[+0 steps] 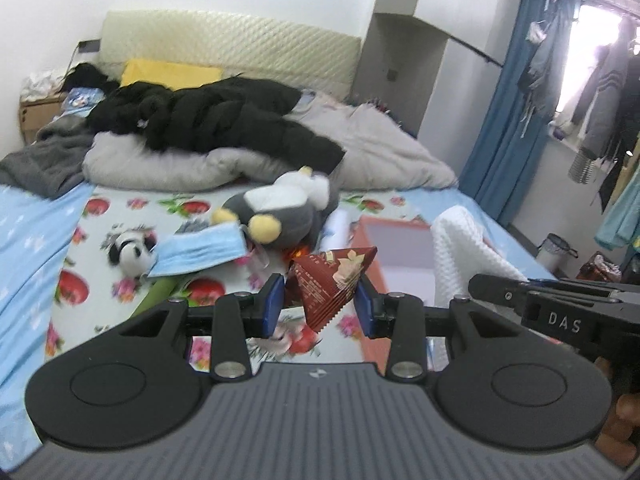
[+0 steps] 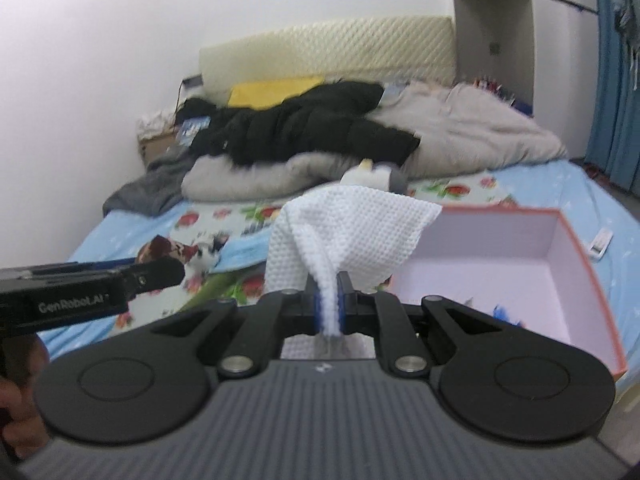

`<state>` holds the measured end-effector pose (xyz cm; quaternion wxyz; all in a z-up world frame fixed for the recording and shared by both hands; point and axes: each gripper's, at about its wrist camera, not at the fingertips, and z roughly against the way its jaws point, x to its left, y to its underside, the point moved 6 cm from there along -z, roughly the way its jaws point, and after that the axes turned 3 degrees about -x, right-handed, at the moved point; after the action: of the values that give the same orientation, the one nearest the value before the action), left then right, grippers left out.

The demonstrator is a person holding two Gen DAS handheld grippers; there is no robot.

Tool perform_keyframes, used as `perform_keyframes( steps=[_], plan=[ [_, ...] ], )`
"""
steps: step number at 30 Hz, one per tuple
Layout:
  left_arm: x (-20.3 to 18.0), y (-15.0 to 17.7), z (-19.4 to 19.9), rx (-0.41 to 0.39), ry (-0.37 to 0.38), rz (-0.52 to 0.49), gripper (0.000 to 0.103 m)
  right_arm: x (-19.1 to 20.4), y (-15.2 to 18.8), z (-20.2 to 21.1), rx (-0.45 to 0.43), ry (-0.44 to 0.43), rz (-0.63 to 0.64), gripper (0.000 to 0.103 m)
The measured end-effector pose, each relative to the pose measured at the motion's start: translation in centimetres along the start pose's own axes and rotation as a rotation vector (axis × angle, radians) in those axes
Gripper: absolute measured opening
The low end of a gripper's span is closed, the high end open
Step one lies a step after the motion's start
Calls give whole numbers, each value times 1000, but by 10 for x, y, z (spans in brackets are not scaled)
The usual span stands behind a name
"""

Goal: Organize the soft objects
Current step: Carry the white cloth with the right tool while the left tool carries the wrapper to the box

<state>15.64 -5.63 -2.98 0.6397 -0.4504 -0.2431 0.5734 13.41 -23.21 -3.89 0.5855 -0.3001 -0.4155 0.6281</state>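
Bed [image 1: 32, 240] strewn with soft things, pink box [image 2: 560, 240] alongside.
Left gripper [image 1: 320, 304] pinching red snack packet [image 1: 332, 280]; right gripper [image 2: 329, 302] clamped on white cloth [image 2: 352, 224].

On the black body of my right gripper [image 1: 560, 312], seen from my left wrist camera, I read the white letters "DAS". On the side of my left gripper [image 2: 80, 296], seen from my right wrist camera, white lettering reads "GenRobot.AI". The dark red triangular snack packet [image 1: 332, 280] in my left jaws carries printed text and a picture, but the print is too small and blurred to read.
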Motion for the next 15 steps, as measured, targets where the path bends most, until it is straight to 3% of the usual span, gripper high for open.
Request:
perform_keyframes(
  steps=[8,15],
  plan=[
    [-42,-28,-23,-10,76,-38,44,-33,-23,9,-54,52,-38,12],
    [-80,-36,-63,29,127,-68,44,-69,-25,4,-53,90,-70,12]
  ],
)
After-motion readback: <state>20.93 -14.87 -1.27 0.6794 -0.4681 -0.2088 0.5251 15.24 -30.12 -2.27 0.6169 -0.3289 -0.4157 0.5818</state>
